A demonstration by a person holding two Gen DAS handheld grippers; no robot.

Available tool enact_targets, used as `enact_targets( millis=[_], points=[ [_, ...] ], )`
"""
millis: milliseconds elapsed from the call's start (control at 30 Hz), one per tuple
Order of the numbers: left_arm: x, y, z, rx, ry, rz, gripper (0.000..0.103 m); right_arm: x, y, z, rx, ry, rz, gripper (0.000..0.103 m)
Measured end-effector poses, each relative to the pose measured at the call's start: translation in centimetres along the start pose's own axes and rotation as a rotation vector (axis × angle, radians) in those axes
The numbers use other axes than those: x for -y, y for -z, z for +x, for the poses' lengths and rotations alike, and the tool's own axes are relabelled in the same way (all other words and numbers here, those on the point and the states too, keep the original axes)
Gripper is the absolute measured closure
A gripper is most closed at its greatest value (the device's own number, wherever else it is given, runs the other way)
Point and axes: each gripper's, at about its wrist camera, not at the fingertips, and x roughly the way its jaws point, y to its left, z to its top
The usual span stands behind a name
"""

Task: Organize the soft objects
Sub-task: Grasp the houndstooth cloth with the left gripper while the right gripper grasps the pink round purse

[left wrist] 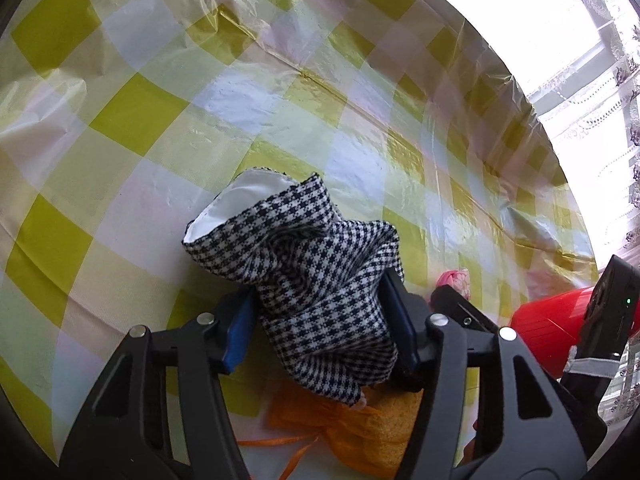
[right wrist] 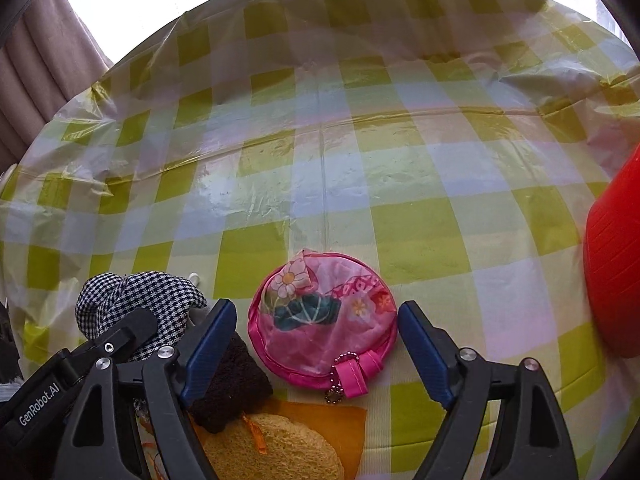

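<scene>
left gripper [left wrist: 320, 324] pinches a bunched houndstooth cloth [left wrist: 316, 276] between its blue pads. right gripper [right wrist: 316, 340] gapes wide, holding nothing, its jaws straddling a round pink pouch [right wrist: 320, 328] lying on the yellow-checked plastic tablecloth [right wrist: 360, 168]. beyond the table edge, curtains [right wrist: 40, 64] and a bright window [left wrist: 580, 40].

Both wrist views look steeply down (close) at one tablecloth [left wrist: 280, 92].
</scene>
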Motion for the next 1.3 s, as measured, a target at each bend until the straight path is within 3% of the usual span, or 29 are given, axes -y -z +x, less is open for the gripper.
enact_targets(
  millis=[300, 433, 667, 1300],
  points=[
    [0.3, 0.3, -0.5, 0.055, -0.012, 0.052, 0.068, -1.1, -0.3, 1.3, 0.005, 0.089, -0.093, 0.019],
    [0.5, 0.3, -1.2, 0.087, -0.021, 0.070, 0.069, -1.5, -0.1, 1.4, 0.007, 0.137, -0.145, 0.026],
    [0.2, 0.5, -1.8, 0.111, -0.021, 0.061, 0.070, 0.4, -0.5, 0.5, 0.025, 0.104, -0.083, 0.027],
    [1.5, 2.7, -5.7, 0.197, 0.021, 0.096, 0.071, 1.5, 2.1, -7.7, 0.162, 0.112, -0.096, 0.027]
  ],
)
